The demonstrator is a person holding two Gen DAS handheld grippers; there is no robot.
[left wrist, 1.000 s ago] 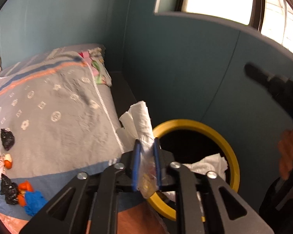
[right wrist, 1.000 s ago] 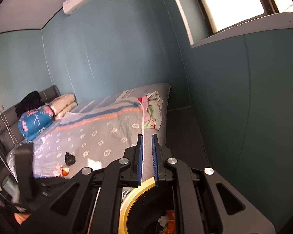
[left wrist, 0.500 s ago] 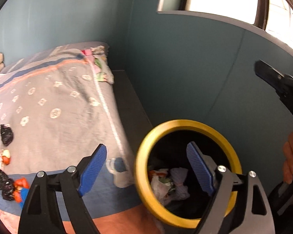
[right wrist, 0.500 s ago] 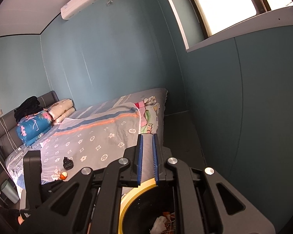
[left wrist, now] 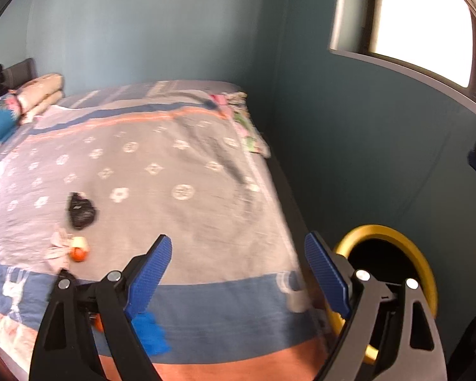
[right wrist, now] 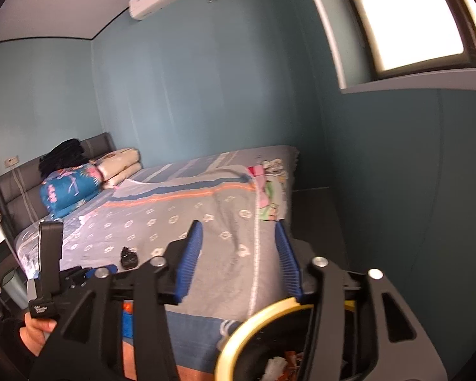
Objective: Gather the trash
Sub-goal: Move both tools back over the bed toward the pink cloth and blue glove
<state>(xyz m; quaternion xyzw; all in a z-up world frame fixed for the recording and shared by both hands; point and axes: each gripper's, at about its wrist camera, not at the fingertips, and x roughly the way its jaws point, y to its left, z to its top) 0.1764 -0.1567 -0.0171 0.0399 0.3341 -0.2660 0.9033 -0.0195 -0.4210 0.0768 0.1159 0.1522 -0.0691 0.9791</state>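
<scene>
**Both tools spread wide above the bed and bin**

The left tool (left wrist: 236, 273) hangs released, its two ribbed blue pads (left wrist: 149, 277) far apart with nothing between them. Ahead of it lies the bed (left wrist: 181, 165), covered in a soft grey quilt printed with white flower shapes and banded in blue and orange. On that quilt, ahead and to the left of the tool, sits a crumpled black plastic scrap (left wrist: 81, 211); nearer, a twist of pale tissue (left wrist: 58, 247) touches a small orange and cream piece (left wrist: 79, 250). Just below the left pad a bright blue wad (left wrist: 150, 333) shows, blurred at its edges. To the right of the tool, beside the bed's corner, stands the round bin (left wrist: 393, 238) with a smooth yellow rim and a dark inside.

The right tool (right wrist: 241, 260) is likewise released, jaws well parted and holding nothing. Directly beneath it the same yellow-rimmed bin (right wrist: 254, 320) opens, with white crumpled paper (right wrist: 276, 365) and some orange scraps lying inside. Ahead and left of this tool the black scrap (right wrist: 128, 257) rests on the quilt. Further off, folded patterned bedding (right wrist: 69, 190) is heaped against a padded grey headboard (right wrist: 16, 190)
</scene>
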